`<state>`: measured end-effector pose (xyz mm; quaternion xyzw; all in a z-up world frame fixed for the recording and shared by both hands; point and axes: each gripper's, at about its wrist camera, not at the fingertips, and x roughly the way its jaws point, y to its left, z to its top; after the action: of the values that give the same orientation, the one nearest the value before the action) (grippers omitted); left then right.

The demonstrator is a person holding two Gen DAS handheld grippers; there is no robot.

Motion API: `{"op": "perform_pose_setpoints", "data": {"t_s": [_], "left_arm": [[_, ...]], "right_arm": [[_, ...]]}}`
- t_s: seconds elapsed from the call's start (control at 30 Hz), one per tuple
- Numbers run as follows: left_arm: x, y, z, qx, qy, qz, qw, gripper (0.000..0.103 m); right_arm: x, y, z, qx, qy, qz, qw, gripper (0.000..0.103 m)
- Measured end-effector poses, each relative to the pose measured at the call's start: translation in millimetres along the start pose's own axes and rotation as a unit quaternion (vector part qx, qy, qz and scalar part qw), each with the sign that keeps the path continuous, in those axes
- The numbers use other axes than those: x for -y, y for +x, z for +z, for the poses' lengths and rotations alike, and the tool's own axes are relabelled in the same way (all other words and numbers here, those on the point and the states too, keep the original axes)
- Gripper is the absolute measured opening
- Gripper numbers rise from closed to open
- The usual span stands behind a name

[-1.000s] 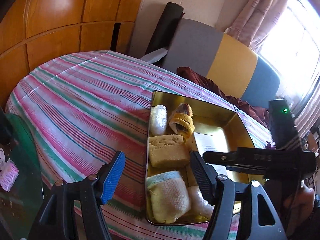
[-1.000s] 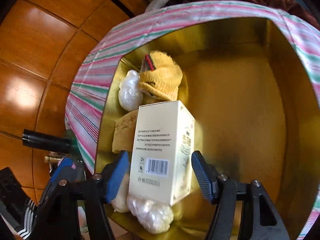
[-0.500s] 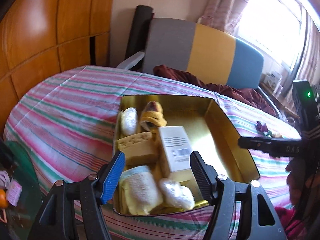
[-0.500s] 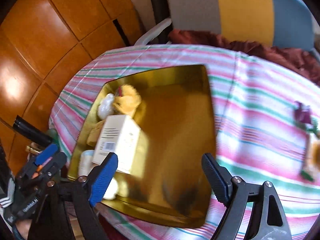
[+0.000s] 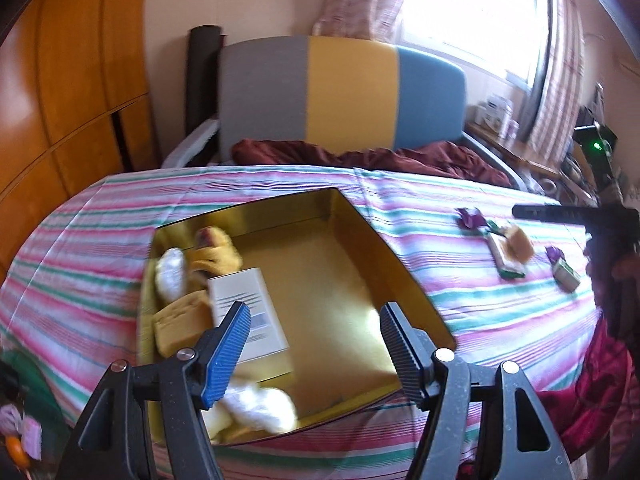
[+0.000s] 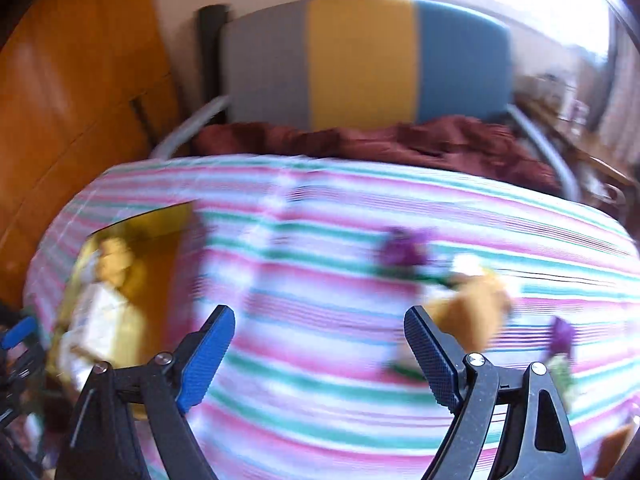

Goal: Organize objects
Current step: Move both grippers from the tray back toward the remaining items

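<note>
Both grippers, left [image 5: 314,348] and right [image 6: 318,354], have fingers spread, pinching nothing. The white box [image 5: 250,314] lies in the gold tray [image 5: 400,276], at its 9 o'clock side, on the striped desk [image 5: 460,304].

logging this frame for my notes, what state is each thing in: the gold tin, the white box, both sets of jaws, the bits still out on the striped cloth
gold tin: lidless, left side filled, right side bare
white box: lying flat inside the tin
left gripper: jaws apart, empty
right gripper: jaws apart, empty
orange-brown item: loose on the striped cloth, outside the tin
small green box: loose on the cloth, outside the tin
</note>
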<state>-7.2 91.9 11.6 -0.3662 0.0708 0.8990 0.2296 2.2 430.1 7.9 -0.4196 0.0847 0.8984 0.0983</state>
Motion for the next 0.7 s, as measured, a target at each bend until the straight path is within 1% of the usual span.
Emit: {"op": "perform_pose_setpoints", "data": {"t_s": [0.07, 0.13, 0.23, 0.27, 0.3, 0.37, 0.4, 0.47, 0.5, 0.57, 0.63, 0.7], "left_arm": [[13, 5, 4, -0.005, 0.013, -0.011, 0.9998, 0.068], [30, 11, 9, -0.01, 0.03, -0.023, 0.9992, 0.068], [55, 22, 18, -0.02, 0.053, -0.044, 0.9975, 0.068], [63, 26, 21, -0.023, 0.059, -0.05, 0.9968, 0.068], [72, 30, 25, -0.026, 0.064, -0.057, 0.996, 0.068], [90, 41, 33, -0.032, 0.071, -0.075, 0.9941, 0.068], [98, 47, 37, -0.038, 0.073, -0.085, 0.993, 0.068], [114, 60, 45, -0.047, 0.076, -0.096, 0.9913, 0.067], [124, 67, 50, -0.05, 0.086, -0.097, 0.9904, 0.067], [142, 80, 56, -0.051, 0.119, -0.086, 0.9878, 0.067], [162, 94, 65, -0.054, 0.158, -0.081, 0.9827, 0.067], [181, 110, 75, -0.061, 0.193, -0.084, 0.9756, 0.067]], "right_arm": [[35, 3, 2, 0.009, 0.02, -0.042, 0.999, 0.087], [72, 8, 0, 0.015, 0.053, -0.08, 0.995, 0.087], [126, 16, -17, 0.019, 0.129, -0.114, 0.985, 0.087], [142, 21, -24, 0.006, 0.161, -0.123, 0.979, 0.087], [157, 26, -27, -0.02, 0.194, -0.13, 0.972, 0.087], [177, 25, -28, -0.016, 0.248, -0.114, 0.962, 0.087], [184, 25, -28, -0.014, 0.263, -0.105, 0.959, 0.086], [189, 24, -29, -0.017, 0.274, -0.104, 0.956, 0.086], [189, 24, -30, -0.02, 0.277, -0.104, 0.955, 0.086], [190, 19, -34, -0.017, 0.286, -0.093, 0.954, 0.086], [191, 17, -35, -0.012, 0.295, -0.079, 0.952, 0.087], [191, 15, -35, -0.01, 0.3, -0.072, 0.951, 0.087]]}}
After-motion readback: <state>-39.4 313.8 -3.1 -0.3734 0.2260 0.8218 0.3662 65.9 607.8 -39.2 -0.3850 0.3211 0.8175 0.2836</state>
